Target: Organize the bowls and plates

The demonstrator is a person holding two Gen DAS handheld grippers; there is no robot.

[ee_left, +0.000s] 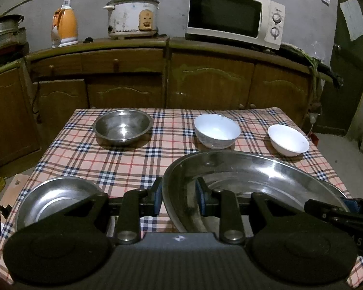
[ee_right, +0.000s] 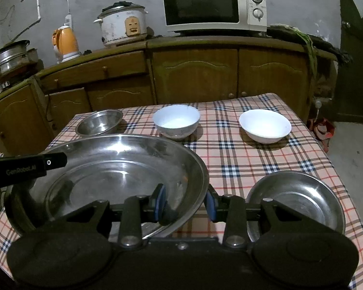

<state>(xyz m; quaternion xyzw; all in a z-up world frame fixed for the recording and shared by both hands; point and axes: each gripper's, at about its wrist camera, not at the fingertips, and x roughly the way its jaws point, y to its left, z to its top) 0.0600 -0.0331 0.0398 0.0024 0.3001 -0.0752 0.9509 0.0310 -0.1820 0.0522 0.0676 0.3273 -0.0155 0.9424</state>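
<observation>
A large steel plate hangs a little above the plaid-covered table, near its front. My left gripper is shut on the plate's left rim. My right gripper is shut on its right rim, one pad inside and one outside. A smaller steel plate lies to the left and another to the right. At the back stand a steel bowl and two white bowls.
Brown cabinets run behind the table. On their top stand a microwave, a rice cooker and an orange kettle. Steel pots are stacked far left. A dark door is on the right.
</observation>
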